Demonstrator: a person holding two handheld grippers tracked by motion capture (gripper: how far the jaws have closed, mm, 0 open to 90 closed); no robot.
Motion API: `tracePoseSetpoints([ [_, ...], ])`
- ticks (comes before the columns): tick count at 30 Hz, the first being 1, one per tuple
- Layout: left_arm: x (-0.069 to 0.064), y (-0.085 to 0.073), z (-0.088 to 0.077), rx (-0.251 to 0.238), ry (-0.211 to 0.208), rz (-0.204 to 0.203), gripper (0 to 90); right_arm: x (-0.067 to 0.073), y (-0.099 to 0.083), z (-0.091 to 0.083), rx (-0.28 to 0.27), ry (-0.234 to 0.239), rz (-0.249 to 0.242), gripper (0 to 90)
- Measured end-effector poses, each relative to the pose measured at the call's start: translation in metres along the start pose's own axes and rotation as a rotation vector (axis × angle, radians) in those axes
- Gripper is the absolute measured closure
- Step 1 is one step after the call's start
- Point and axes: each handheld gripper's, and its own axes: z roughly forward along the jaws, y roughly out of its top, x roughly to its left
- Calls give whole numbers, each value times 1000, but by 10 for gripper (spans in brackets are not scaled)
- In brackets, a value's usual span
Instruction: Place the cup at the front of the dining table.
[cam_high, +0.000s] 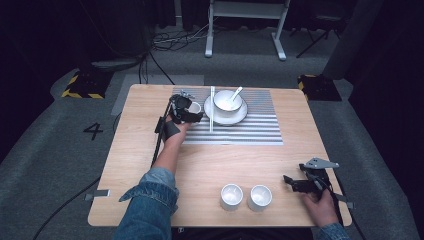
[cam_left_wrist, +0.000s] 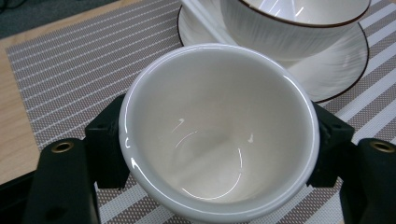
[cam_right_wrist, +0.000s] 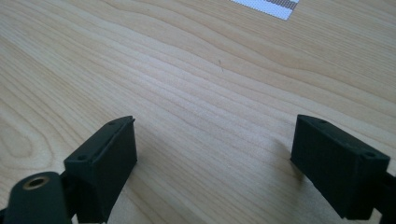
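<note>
My left gripper (cam_high: 192, 111) is shut on a small white cup (cam_left_wrist: 219, 130), its black jaws pressing the cup's two sides. It holds the cup (cam_high: 194, 107) upright over the striped placemat (cam_high: 250, 129), just left of the plate. A white bowl (cam_high: 227, 100) with a spoon (cam_high: 235, 93) in it sits on a white plate (cam_high: 240, 116) on the mat; the same bowl (cam_left_wrist: 289, 23) and plate (cam_left_wrist: 336, 70) show behind the cup. A pair of chopsticks (cam_high: 212, 107) lies beside the plate. My right gripper (cam_high: 290, 181) rests open over bare wood at the table's right front corner, its jaws wide apart (cam_right_wrist: 215, 154).
Two more white cups (cam_high: 231, 196) (cam_high: 260, 197) stand side by side near the table's front edge, left of my right gripper. The wooden table (cam_high: 150, 105) has bare room on its left side. A white frame stand (cam_high: 245, 25) and cables lie on the floor beyond.
</note>
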Motion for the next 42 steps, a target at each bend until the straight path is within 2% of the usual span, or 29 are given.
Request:
tracePoseSetpoints([
  [4, 1, -5, 11, 24, -7, -7, 264, 0, 0, 0, 0, 0, 0, 144],
  [8, -5, -6, 17, 46, -18, 11, 264, 0, 0, 0, 0, 0, 0, 143],
  [13, -8, -7, 21, 49, -26, 19, 264, 0, 0, 0, 0, 0, 0, 143],
  [19, -8, -9, 23, 73, -9, 30, 263, 0, 0, 0, 0, 0, 0, 143],
  [23, -11, -8, 23, 81, 8, 51, 263, 0, 0, 0, 1, 0, 0, 144],
  [27, -14, -8, 23, 106, 26, 54, 259, 0, 0, 0, 0, 0, -1, 143],
  [30, -13, -8, 22, 105, 27, 49, 252, 0, 0, 0, 0, 0, 0, 143],
  [36, -10, -6, 18, 78, 3, 2, 203, 0, 0, 0, 0, 0, -1, 143],
  [39, -12, -5, 14, 86, 17, 4, 182, 0, 0, 0, 0, 1, -1, 143],
  [42, -15, -3, 7, 63, 14, 15, 169, 0, 0, 0, 1, 0, 0, 143],
])
